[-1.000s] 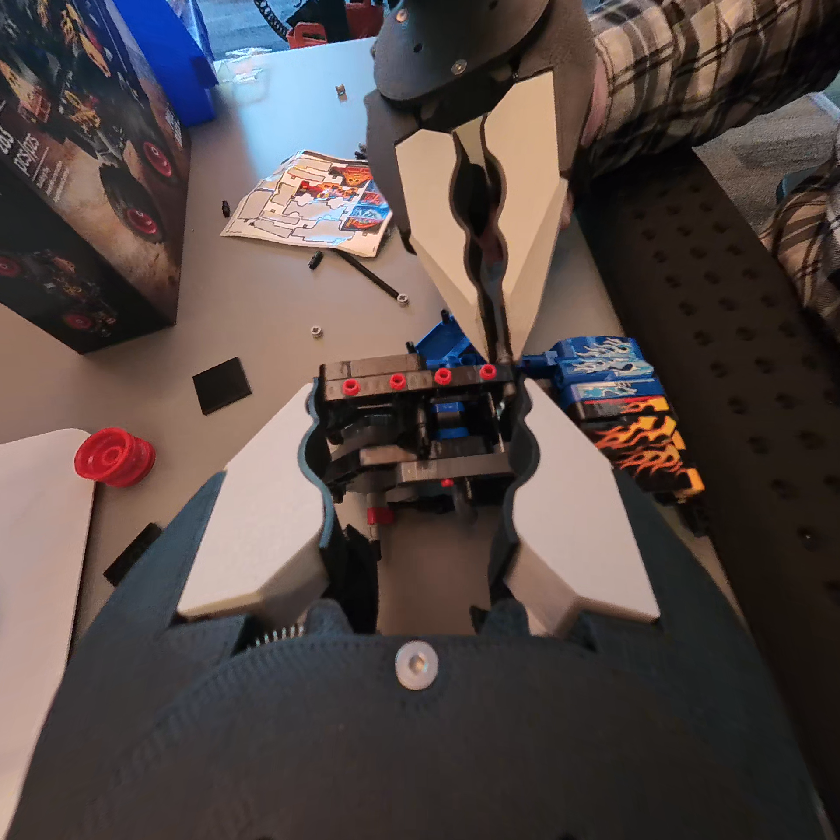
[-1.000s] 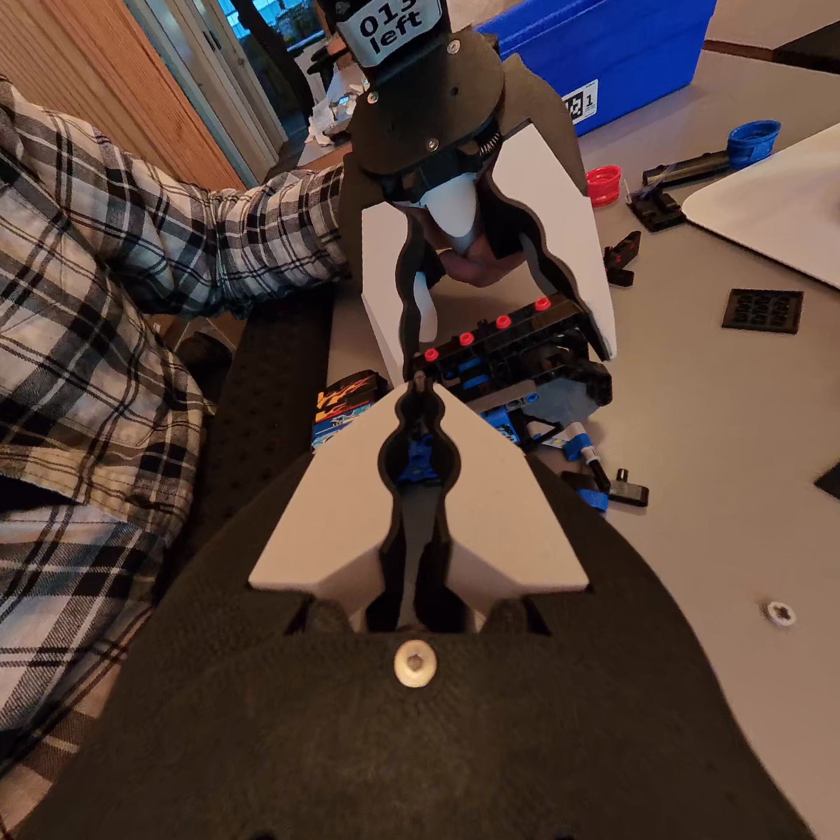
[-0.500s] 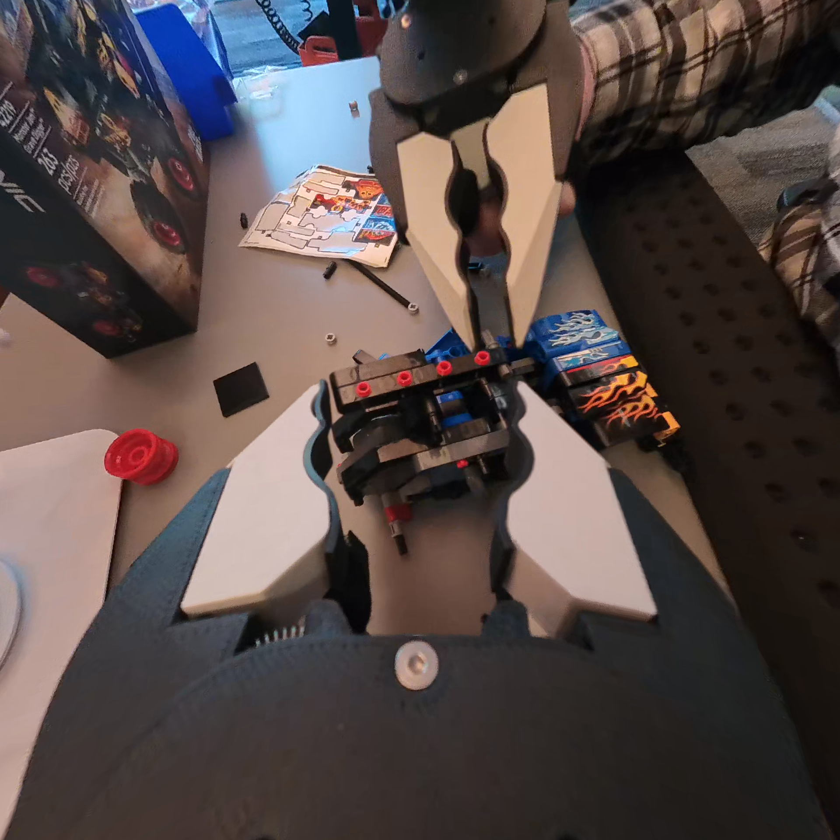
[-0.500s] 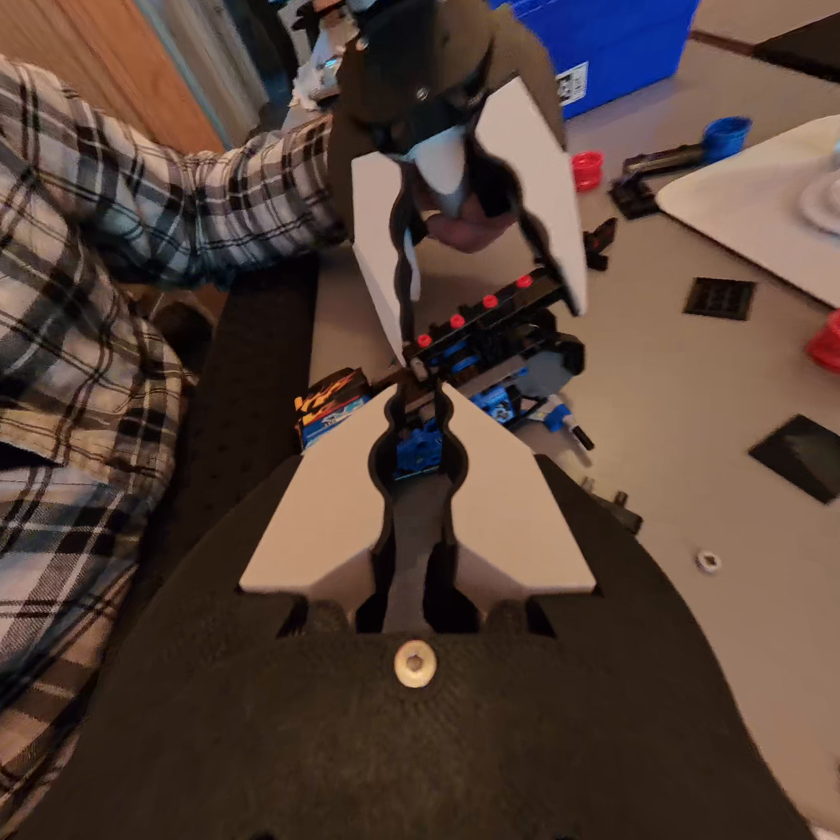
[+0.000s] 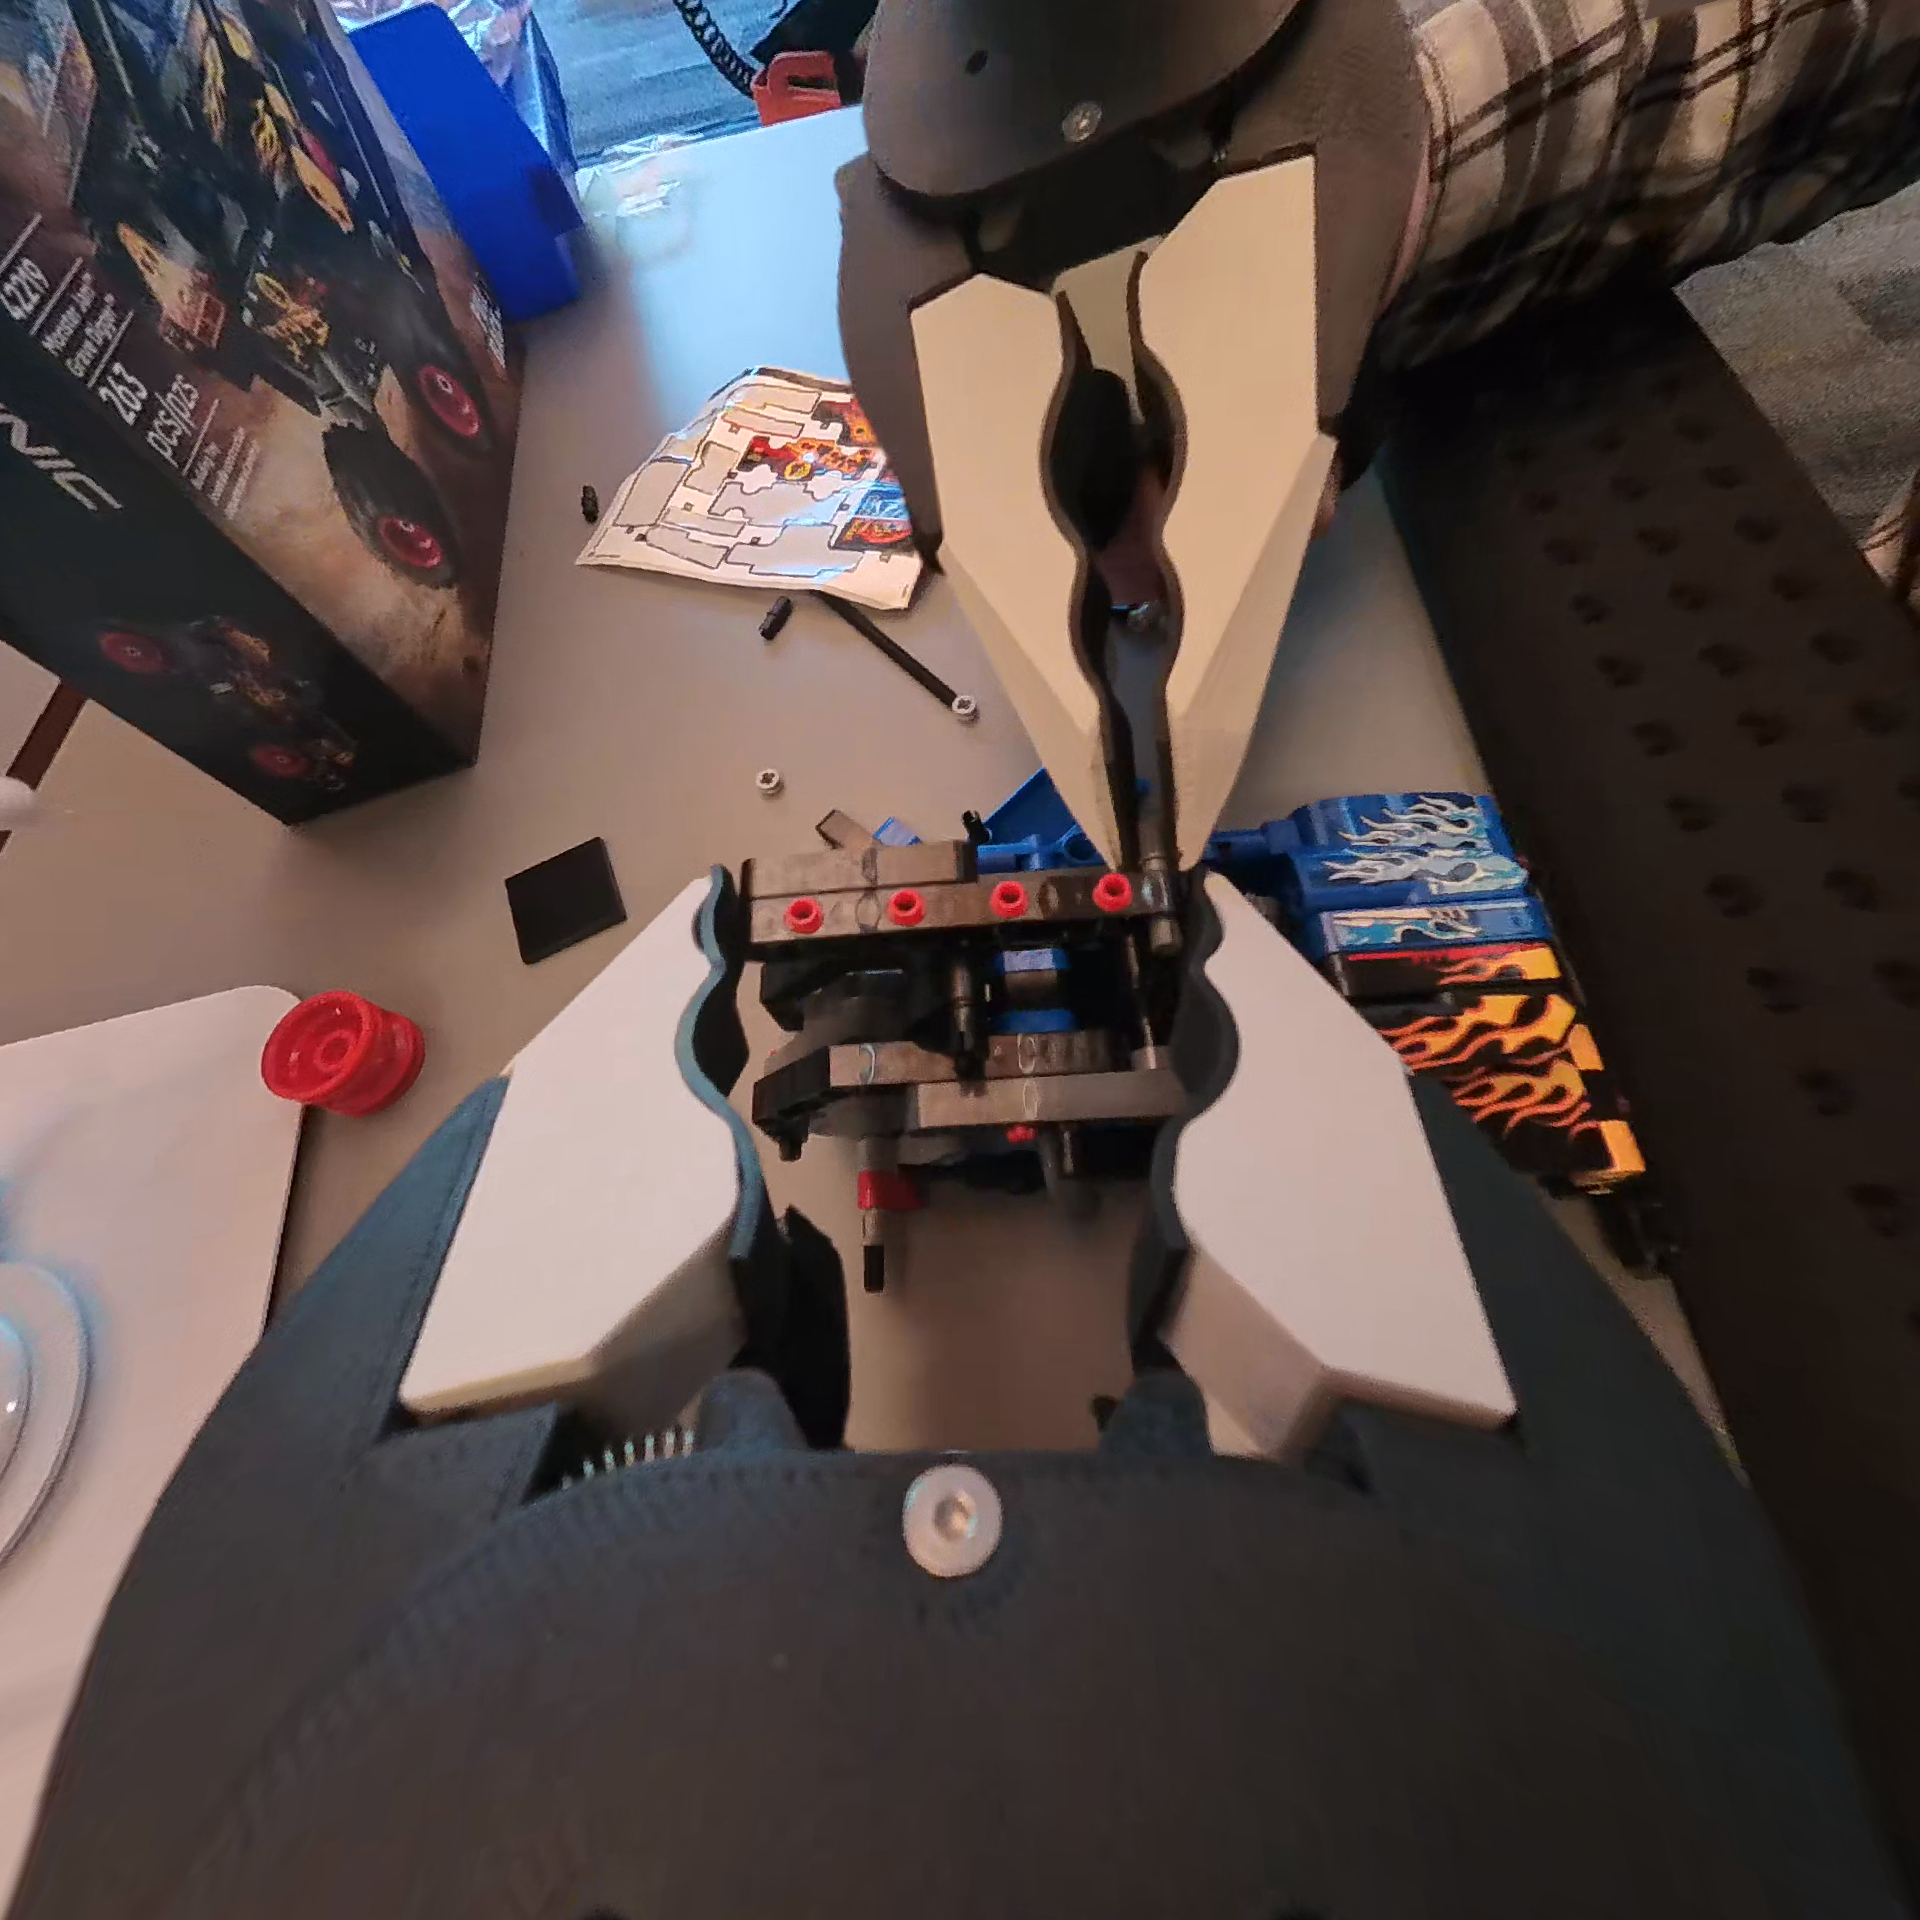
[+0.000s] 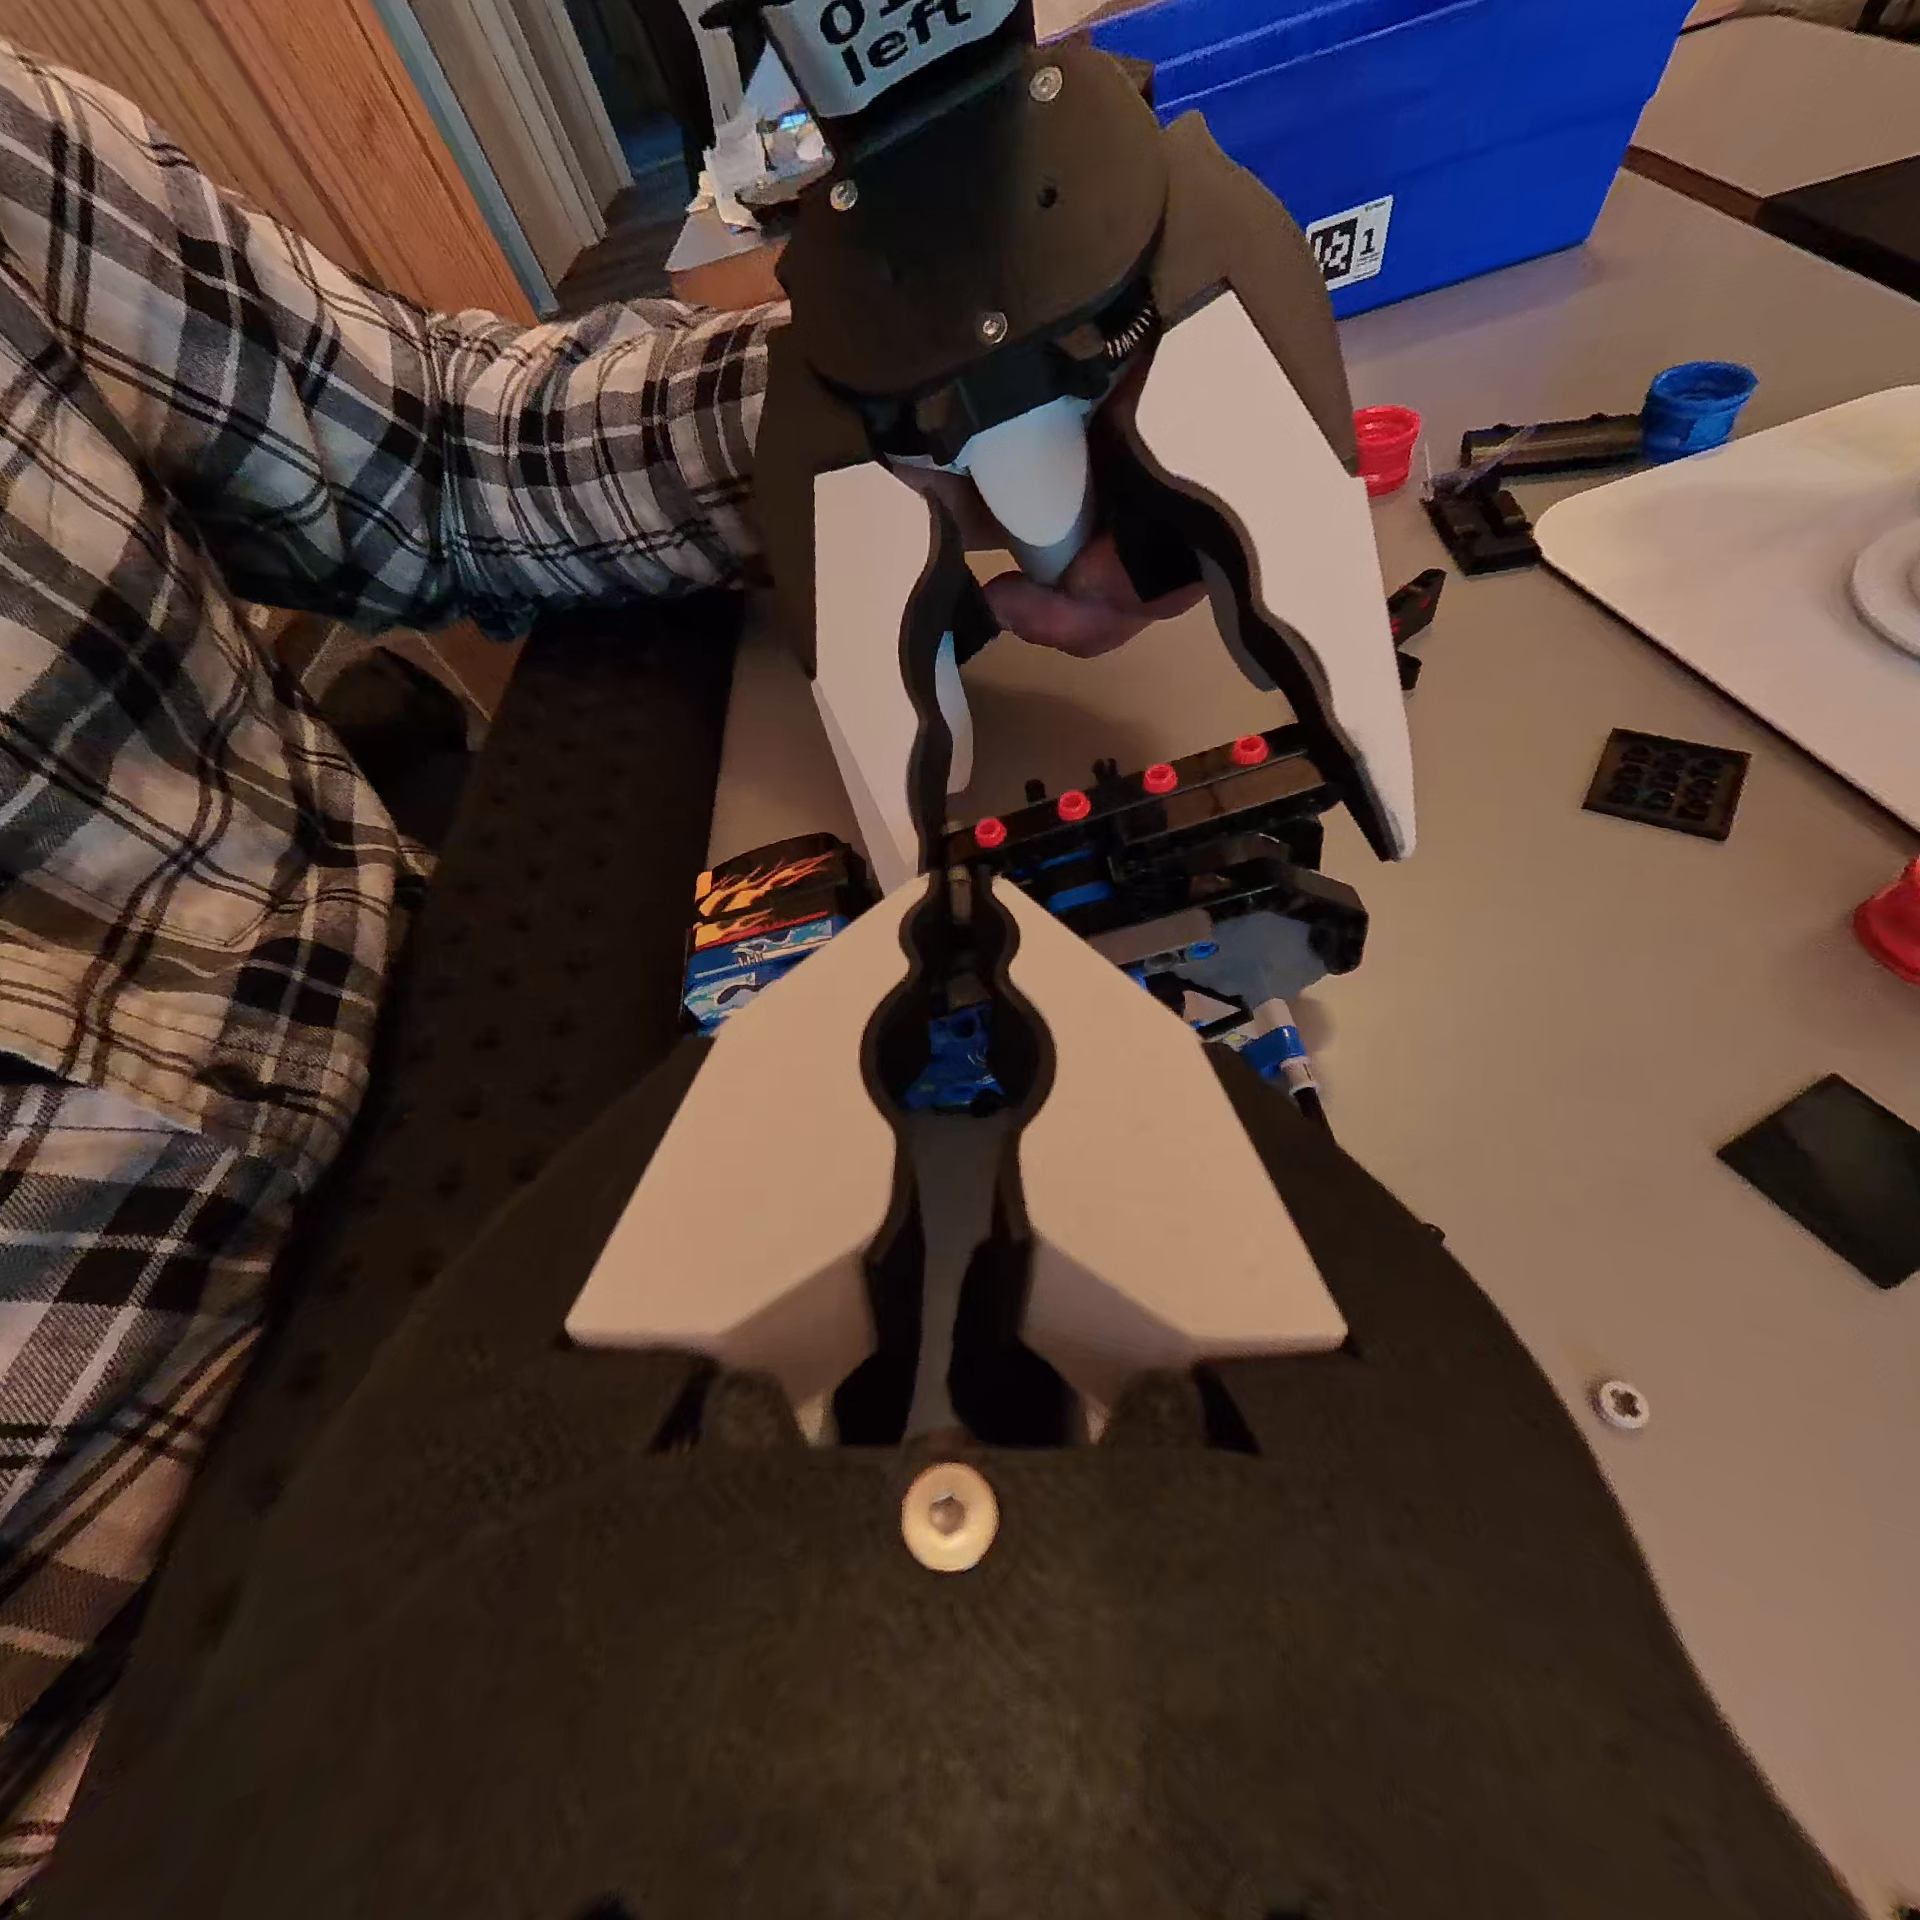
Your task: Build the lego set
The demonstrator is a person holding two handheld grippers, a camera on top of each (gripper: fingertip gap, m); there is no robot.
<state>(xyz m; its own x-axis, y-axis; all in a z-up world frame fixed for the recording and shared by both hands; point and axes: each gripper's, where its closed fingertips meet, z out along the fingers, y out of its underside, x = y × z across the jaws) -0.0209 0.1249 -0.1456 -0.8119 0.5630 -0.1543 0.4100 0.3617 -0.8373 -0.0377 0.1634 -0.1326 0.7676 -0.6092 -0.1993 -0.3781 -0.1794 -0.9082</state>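
Lego bits lie all over the grey worktop [image 5: 665, 717]. The left tool [image 5: 961, 904] is partly open and has its two white fingers [image 5: 613, 1122] squeezed on the sides of a black lego frame [image 5: 966, 997] with four red pegs along its top bar. The frame is held near the worktop's edge by the person's lap.

The right tool [image 6: 951, 883] comes from the other side. Its fingers are almost closed, and they pinch a thin black pin [image 5: 1158, 894] at the end of the frame's top bar, next to the last red peg. You can see the same pinch from the left tool's camera, where the right tool [image 5: 1143, 831] points down at the bar.

Just behind the frame lies a blue lego part [image 5: 1029, 831]. Beside it, at the worktop's edge, sit blue and black flame panels [image 5: 1455, 966]. A red wheel hub [image 5: 343, 1049] rests next to a white board [image 5: 135, 1143]. A black flat tile [image 5: 566, 899] lies close to the frame. A sticker sheet [image 5: 758, 488] lies flat farther back, with a long black axle [image 5: 899, 655] near it. The dark lego box [image 5: 239, 416] stands at the far side, and a blue bin [image 6: 1403, 135] stands beyond. Checked sleeves [image 6: 312, 447] reach in from the lap side.
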